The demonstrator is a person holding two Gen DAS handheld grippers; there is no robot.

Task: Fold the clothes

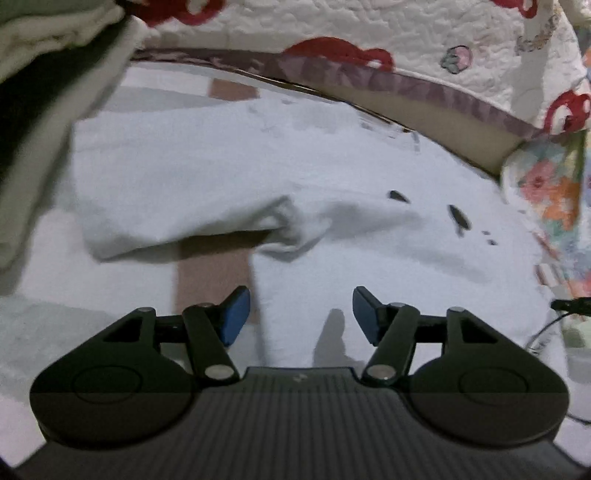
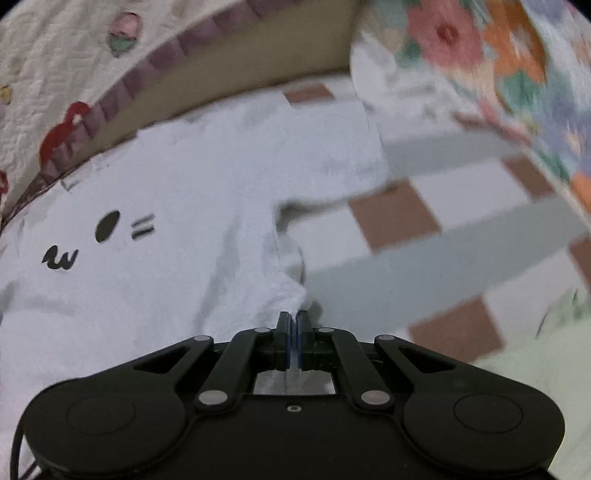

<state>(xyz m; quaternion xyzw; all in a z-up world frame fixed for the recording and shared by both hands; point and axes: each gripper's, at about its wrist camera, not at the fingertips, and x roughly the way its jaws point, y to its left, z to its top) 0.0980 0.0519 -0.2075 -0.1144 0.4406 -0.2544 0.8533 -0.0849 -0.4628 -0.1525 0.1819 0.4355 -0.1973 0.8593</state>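
My right gripper (image 2: pixel 294 325) has its blue pads pressed together on a pinch of the white garment (image 2: pixel 177 206), catching the fabric at a bunched edge that rises in a small peak straight to my fingertips. The garment lies spread over the checked bedsheet (image 2: pixel 436 254), with its black cartoon face print (image 2: pixel 107 225) to the left of my grip and its far edge near the bed's padded border (image 2: pixel 229 85). My left gripper (image 1: pixel 301 314) is spread, jaws well apart with nothing between them, hovering over the same white garment (image 1: pixel 207 162); below it I see a folded sleeve-like flap ending in a crumpled cuff (image 1: pixel 291 229), and a brown square of the sheet (image 1: pixel 212 273) showing beside the cloth. A quilt with red shapes (image 1: pixel 369 33) sits beyond the border, and a floral pillow (image 1: pixel 550 192) rests at the right
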